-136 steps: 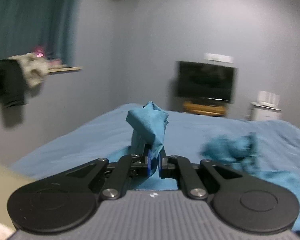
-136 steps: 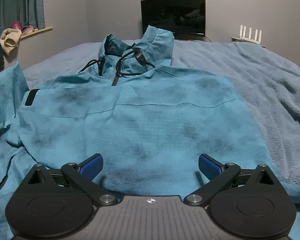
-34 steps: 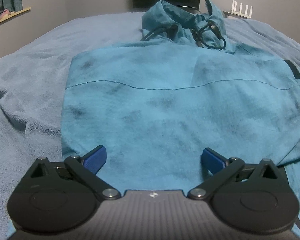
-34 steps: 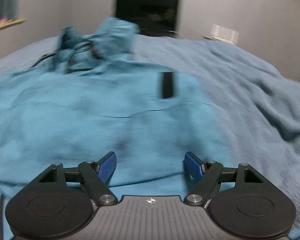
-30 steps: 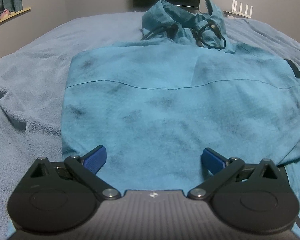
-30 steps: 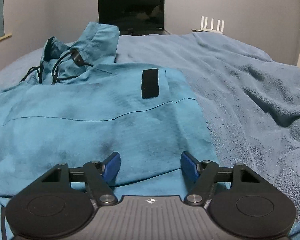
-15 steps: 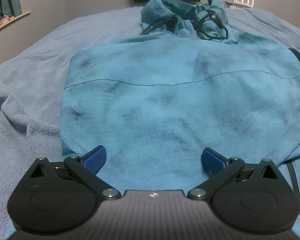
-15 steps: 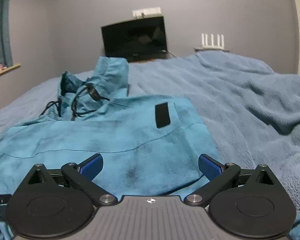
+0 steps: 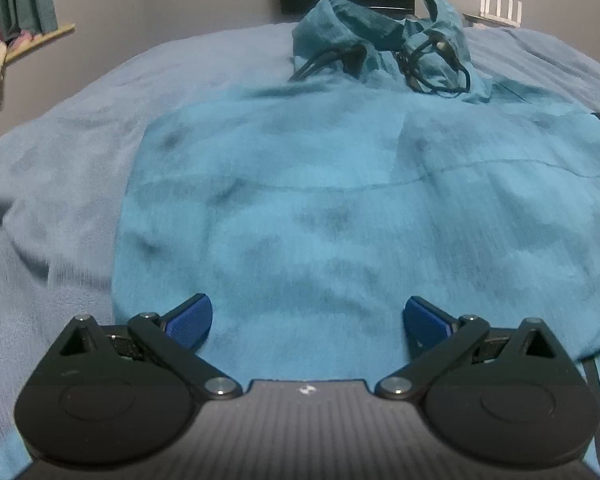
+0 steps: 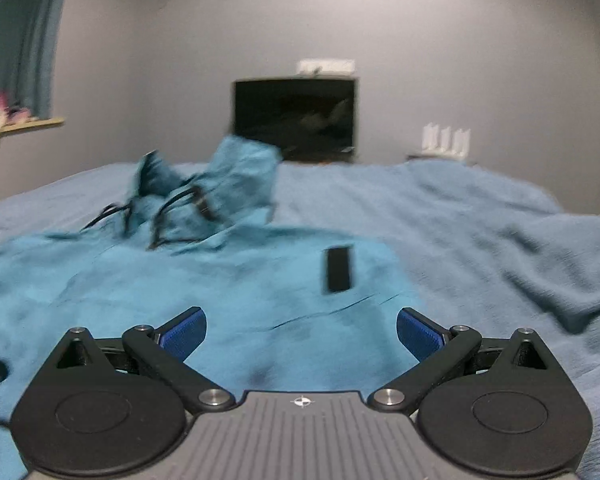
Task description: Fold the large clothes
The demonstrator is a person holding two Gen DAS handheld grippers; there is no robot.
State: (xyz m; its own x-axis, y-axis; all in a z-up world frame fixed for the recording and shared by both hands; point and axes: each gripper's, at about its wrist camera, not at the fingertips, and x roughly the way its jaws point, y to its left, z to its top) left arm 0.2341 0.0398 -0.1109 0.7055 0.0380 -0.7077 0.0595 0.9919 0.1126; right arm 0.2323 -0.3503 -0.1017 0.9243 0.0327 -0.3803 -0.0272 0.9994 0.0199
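A large teal hooded jacket (image 9: 340, 208) lies spread flat on the bed, with both sleeves folded in over the body. Its hood (image 9: 376, 44) with black drawcords is bunched at the far end. My left gripper (image 9: 306, 322) is open and empty, just above the jacket's near hem. In the right wrist view the jacket (image 10: 204, 280) shows a black cuff tab (image 10: 339, 268) on the folded sleeve. My right gripper (image 10: 302, 334) is open and empty, above the jacket's near right part.
A light blue fleece blanket (image 9: 60, 168) covers the bed and is rumpled at the right (image 10: 520, 248). A dark TV (image 10: 296, 118) stands by the far wall, a white router (image 10: 446, 140) right of it. A window shelf (image 10: 28, 124) with small items is at left.
My right gripper has opened wider and tilted up, so the room's far wall fills more of its view. My left gripper has crept slightly closer over the jacket.
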